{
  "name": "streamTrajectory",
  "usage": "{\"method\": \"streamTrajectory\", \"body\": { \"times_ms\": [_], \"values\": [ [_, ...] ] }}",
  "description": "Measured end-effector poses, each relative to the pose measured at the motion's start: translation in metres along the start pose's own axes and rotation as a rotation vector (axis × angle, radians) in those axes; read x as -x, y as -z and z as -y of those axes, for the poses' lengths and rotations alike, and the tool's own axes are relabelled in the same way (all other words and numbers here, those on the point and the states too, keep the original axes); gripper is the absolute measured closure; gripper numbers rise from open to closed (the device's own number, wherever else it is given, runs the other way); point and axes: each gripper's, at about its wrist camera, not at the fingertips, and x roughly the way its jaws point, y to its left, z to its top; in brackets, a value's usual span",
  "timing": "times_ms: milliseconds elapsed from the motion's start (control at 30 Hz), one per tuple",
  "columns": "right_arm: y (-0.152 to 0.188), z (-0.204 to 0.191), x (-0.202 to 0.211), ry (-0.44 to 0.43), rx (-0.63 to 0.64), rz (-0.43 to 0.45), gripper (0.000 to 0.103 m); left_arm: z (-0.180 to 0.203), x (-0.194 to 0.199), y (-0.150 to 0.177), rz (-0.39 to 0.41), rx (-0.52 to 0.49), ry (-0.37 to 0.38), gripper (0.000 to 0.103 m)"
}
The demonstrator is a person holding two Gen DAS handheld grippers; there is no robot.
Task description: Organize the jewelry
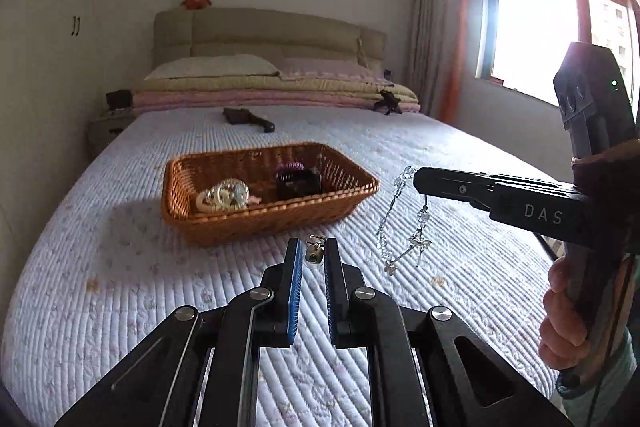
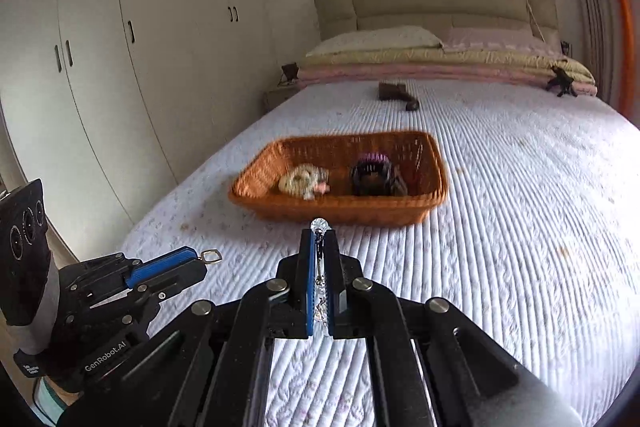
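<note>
The right claw (image 1: 418, 183) pinches a crystal bead chain (image 1: 404, 223), a loop of clear faceted beads on fine silver links with a small cross-like pendant hanging at its low end; it dangles above the bed (image 1: 120, 247), free of the quilt, at about 3 o'clock from the wicker basket (image 1: 200, 223). In the right wrist view the same chain (image 2: 320, 227) runs down between the blue pads, one round bead poking out past the tips of the right claw (image 2: 320, 239).

The left claw (image 1: 313, 251) is narrowed on a small metal charm (image 1: 315, 250) with a square silver ring on top; whether the pads actually touch it cannot be told from its own camera. From the right wrist view only the ring (image 2: 212, 256) shows, sticking out past the left claw's (image 2: 198, 261) tips.

Inside the basket (image 2: 436, 163) lie a pale pearly piece (image 1: 224, 195) at 9 o'clock and a dark bundle with purple trim (image 1: 296, 179) toward 3 o'clock; in the right wrist view both are blurred. A dark object (image 1: 248, 119) lies at 12 o'clock beyond the basket, its kind unclear.

Bare quilt surrounds the basket on every side, with the widest stretch at 3 o'clock. The bed's left edge drops off toward the wardrobe (image 2: 100, 67).
</note>
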Motion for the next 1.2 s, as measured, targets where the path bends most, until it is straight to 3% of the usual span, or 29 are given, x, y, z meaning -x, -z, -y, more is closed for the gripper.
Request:
{"method": "streamTrajectory", "body": {
  "times_ms": [233, 400, 533, 667, 867, 1033, 1100, 1167, 1200],
  "values": [
    [-0.06, 0.002, -0.042, 0.009, -0.011, 0.069, 0.098, -0.024, -0.033, -0.062, 0.105, -0.004, -0.006, 0.093],
    [-0.083, 0.01, -0.102, -0.014, -0.059, 0.023, 0.098, -0.064, -0.094, -0.086, 0.069, 0.084, -0.037, 0.093],
    [-0.088, 0.024, -0.16, -0.045, -0.14, -0.043, 0.098, -0.096, -0.141, -0.088, 0.005, 0.162, -0.062, 0.092],
    [-0.081, 0.036, -0.207, -0.035, -0.198, -0.125, 0.098, -0.121, -0.176, -0.074, -0.064, 0.242, -0.032, 0.092],
    [-0.072, 0.038, -0.239, 0.004, -0.174, -0.199, 0.098, -0.124, -0.203, -0.06, -0.135, 0.244, -0.042, 0.092],
    [-0.066, 0.048, -0.24, 0.004, -0.206, -0.204, 0.096, -0.123, -0.207, -0.055, -0.155, 0.25, -0.03, 0.091],
    [-0.067, 0.049, -0.237, 0.002, -0.208, -0.194, 0.094, -0.124, -0.203, -0.056, -0.146, 0.257, -0.025, 0.08],
    [-0.069, 0.049, -0.227, 0.001, -0.211, -0.172, 0.076, -0.124, -0.194, -0.057, -0.121, 0.256, -0.036, 0.04],
    [-0.07, 0.049, -0.222, 0.005, -0.213, -0.161, 0.07, -0.125, -0.189, -0.057, -0.099, 0.259, -0.04, 0.037]
  ]
}}
